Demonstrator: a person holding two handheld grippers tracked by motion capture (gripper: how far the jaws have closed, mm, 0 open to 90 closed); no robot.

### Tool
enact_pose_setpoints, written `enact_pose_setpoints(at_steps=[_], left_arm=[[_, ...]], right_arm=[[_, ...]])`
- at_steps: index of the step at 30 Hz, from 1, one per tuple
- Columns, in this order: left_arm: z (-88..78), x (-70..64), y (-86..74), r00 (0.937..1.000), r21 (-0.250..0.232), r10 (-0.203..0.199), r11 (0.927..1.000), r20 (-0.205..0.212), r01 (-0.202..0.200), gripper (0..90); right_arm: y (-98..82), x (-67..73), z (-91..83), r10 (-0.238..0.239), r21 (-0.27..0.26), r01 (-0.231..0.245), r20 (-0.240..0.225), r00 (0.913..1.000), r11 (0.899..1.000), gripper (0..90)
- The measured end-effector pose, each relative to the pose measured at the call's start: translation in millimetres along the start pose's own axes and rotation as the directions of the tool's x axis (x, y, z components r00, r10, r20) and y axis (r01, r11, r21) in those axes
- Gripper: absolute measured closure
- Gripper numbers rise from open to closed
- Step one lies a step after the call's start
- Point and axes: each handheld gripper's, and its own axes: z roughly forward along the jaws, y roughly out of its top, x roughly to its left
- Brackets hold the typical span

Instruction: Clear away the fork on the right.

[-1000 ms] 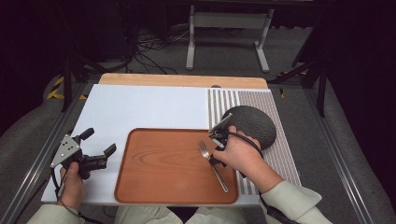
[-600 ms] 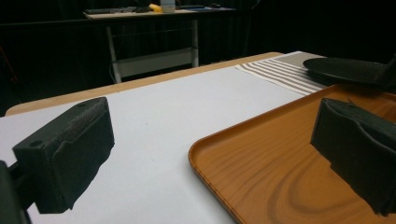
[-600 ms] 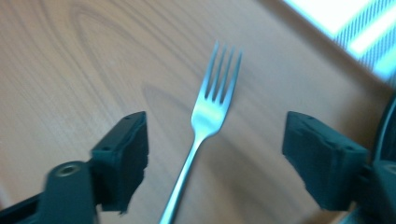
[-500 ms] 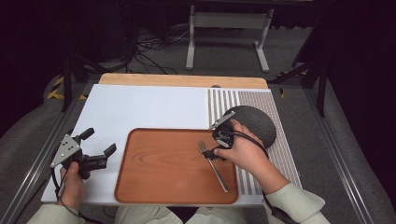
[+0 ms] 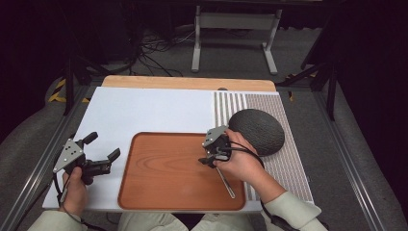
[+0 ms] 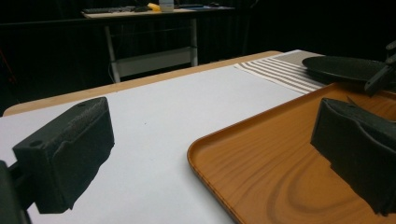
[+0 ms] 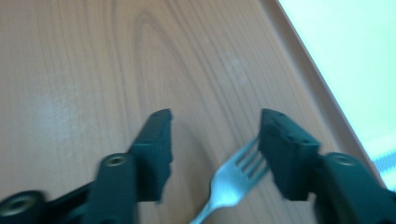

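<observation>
Item 1. Surface [image 5: 144,110]: white board on a wooden top, spanning the middle of the high view; a striped mat [image 5: 284,159] lies along its right side.

Item 2. Tray [image 5: 163,168]: wood-grain, rimmed, lower centre of the high view, flat on the white board. It bears the fork.

Item 3. Fork [image 7: 231,179]: metal, lying flat on the tray's right part. In the high view its handle [image 5: 225,183] runs toward the lower right, out from under the right hand. In the right gripper view its tines sit between the jaws, close to the right-hand jaw.

Item 4. Right hand-held gripper [image 7: 215,140]: jaws spread, straddling the tines, low over the tray; nothing pinched. The placement suggests a grasp being lined up or just let go; which cannot be told.

Item 5. Left hand-held gripper [image 6: 210,149]: jaws wide apart, empty, at the lower left of the high view [image 5: 103,154], just off the tray's left rim, apparently parked clear.

Item 6. Dark domed object [image 5: 257,130]: on the striped mat, right of centre, just beyond the right hand; identity unclear.
</observation>
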Motion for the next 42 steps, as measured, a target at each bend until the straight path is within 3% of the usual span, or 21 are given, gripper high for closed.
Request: enact_pose_setpoints(at_steps=[7, 15, 30, 42], left_arm=[[-0.1, 0.3, -0.1, 1.0, -0.001, 0.003, 1.0, 0.003, -0.003, 0.0], [0.1, -0.1, -0.1, 1.0, -0.002, 0.003, 1.0, 0.003, -0.003, 0.0], [-0.3, 0.2, 0.0, 1.0, 0.001, 0.001, 1.0, 0.005, -0.001, 0.0], [0.0, -0.2, -0.2, 1.0, -0.001, 0.0, 1.0, 0.004, 0.0, 0.0]], right_arm=[[-3.0, -3.9, 17.0, -0.01, -0.019, 0.01, -0.019, 0.9998, 1.0, 74.5], [-9.1, -7.0, 27.3, -0.014, 0.001, 0.014, -0.015, 0.9998, 1.0, 87.2], [-13.5, -13.0, 27.7, -0.01, 0.012, 0.01, 0.023, 0.9997, 1.0, 90.0], [-21.6, -22.8, 21.2, 0.035, 0.017, -0.036, 0.064, 0.9974, 0.999, 90.0]])
